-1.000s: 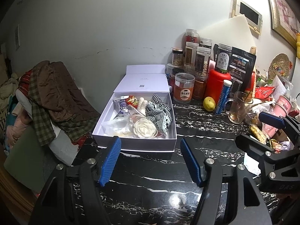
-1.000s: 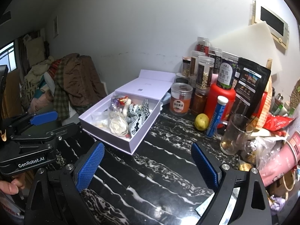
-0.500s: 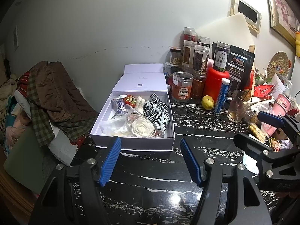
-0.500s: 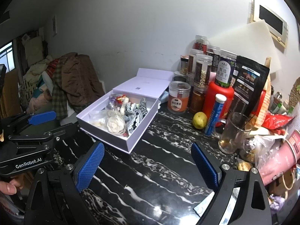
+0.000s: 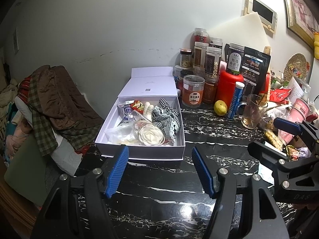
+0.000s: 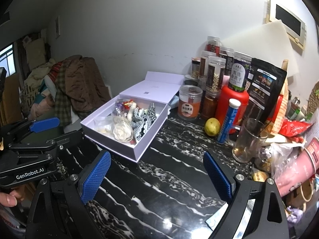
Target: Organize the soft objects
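Left wrist view: the left gripper (image 5: 159, 171) hovers over the black marble counter (image 5: 159, 199), jaws parted, nothing between them. Just beyond it sits the open white box (image 5: 139, 153), holding a white fabric flower (image 5: 150, 136) and a checked cloth (image 5: 165, 119) side by side. Right gripper (image 6: 157, 177) likewise stands released and empty, with the box ahead to its left.

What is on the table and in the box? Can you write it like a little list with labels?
surface: black marble table
box: white box, lid open
in box: white fabric flower, checked cloth, small packets
right of box: jars, yellow lemon, blue tube, glass mug
left of table: heap of clothes
left tool: open, empty
right tool: open, empty
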Demonstrator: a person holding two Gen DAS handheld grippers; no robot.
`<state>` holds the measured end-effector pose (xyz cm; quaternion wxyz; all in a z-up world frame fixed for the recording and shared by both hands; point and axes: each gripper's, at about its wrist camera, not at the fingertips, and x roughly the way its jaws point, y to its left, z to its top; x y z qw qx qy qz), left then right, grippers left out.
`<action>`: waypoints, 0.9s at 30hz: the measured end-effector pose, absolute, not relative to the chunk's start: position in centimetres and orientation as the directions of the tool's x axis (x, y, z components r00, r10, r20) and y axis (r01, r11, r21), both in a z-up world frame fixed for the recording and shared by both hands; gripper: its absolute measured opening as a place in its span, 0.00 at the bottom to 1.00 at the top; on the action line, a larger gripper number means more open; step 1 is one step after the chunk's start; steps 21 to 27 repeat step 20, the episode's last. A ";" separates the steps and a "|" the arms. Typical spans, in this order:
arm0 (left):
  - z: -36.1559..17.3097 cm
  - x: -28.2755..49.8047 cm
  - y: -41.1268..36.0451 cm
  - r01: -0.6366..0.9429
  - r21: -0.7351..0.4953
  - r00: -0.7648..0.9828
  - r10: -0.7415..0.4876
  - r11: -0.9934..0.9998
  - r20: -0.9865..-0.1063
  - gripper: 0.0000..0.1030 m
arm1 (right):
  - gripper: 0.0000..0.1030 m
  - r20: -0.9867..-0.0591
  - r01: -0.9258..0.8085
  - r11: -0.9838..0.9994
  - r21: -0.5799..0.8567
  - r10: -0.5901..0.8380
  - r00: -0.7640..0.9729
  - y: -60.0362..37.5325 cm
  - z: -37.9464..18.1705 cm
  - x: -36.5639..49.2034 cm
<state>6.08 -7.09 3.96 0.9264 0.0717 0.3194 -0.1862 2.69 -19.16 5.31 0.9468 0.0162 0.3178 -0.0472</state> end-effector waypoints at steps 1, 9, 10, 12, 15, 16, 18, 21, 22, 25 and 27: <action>3.9 6.1 -7.1 0.392 0.013 0.725 -0.300 0.920 -0.619 0.63 | 0.92 -0.604 0.099 0.995 0.001 -0.078 0.793 -19.2 5.3 2.8; 3.8 6.3 -7.0 0.398 0.012 0.718 -0.303 0.917 -0.627 0.64 | 0.92 -0.613 0.096 0.995 0.005 -0.073 0.787 -19.3 4.9 3.1; 3.7 6.3 -7.1 0.397 0.015 0.716 -0.299 0.918 -0.631 0.64 | 0.92 -0.615 0.097 0.995 0.005 -0.074 0.785 -19.3 4.9 3.2; 3.6 6.4 -7.1 0.394 0.019 0.714 -0.293 0.919 -0.636 0.64 | 0.92 -0.618 0.097 0.995 0.005 -0.073 0.783 -19.4 4.8 3.3; 3.3 6.6 -7.2 0.393 0.013 0.705 -0.292 0.919 -0.646 0.64 | 0.92 -0.625 0.098 0.995 0.007 -0.073 0.777 -19.4 4.5 3.3; 3.1 6.7 -7.2 0.393 0.009 0.702 -0.293 0.920 -0.649 0.64 | 0.92 -0.627 0.099 0.995 0.008 -0.072 0.776 -19.5 4.4 3.4; 2.9 6.8 -7.2 0.391 0.006 0.699 -0.292 0.920 -0.653 0.64 | 0.92 -0.631 0.100 0.995 0.013 -0.070 0.773 -19.6 4.2 3.5; 2.7 6.9 -7.3 0.392 0.006 0.695 -0.291 0.920 -0.658 0.64 | 0.92 -0.637 0.104 0.994 0.016 -0.070 0.768 -19.8 4.0 3.7; 2.7 6.9 -7.3 0.392 0.006 0.695 -0.291 0.920 -0.658 0.64 | 0.92 -0.637 0.104 0.994 0.016 -0.070 0.768 -19.8 4.0 3.7; 2.7 6.9 -7.3 0.392 0.006 0.695 -0.291 0.920 -0.658 0.64 | 0.92 -0.637 0.104 0.994 0.016 -0.070 0.768 -19.8 4.0 3.7; 2.7 6.9 -7.3 0.392 0.006 0.695 -0.291 0.920 -0.658 0.64 | 0.92 -0.637 0.104 0.994 0.016 -0.070 0.768 -19.8 4.0 3.7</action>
